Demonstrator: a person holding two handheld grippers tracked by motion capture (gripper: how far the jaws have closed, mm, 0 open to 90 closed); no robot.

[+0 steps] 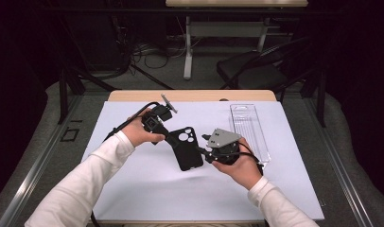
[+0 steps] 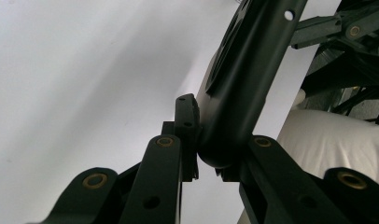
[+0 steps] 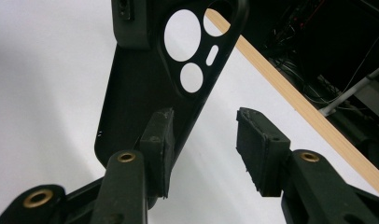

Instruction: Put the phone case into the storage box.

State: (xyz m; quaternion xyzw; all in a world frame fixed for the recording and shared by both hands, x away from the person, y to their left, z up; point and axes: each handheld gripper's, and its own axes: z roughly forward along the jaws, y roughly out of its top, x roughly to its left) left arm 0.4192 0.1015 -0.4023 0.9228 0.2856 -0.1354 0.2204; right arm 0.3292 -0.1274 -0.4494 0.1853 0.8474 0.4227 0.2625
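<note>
Above the middle of the white sheet [image 1: 147, 189] that covers the worktop [image 1: 190, 95], a black phone case [image 1: 186, 147] hangs in the air between the two hands. The left gripper [image 1: 167, 135] is clenched on the case's upper end, near the camera cutouts; in the left gripper view its pads pinch the case's edge from both sides. The right gripper [image 1: 205, 155] sits at the case's right side with its jaws parted: in the right gripper view one pad [image 3: 159, 140] lies just against the case's long edge, while the other stands well clear of it, so nothing is gripped there. A clear plastic package tray [image 1: 249, 130] lies flat on the sheet to the right, just beyond the right hand [image 1: 242, 168].
</note>
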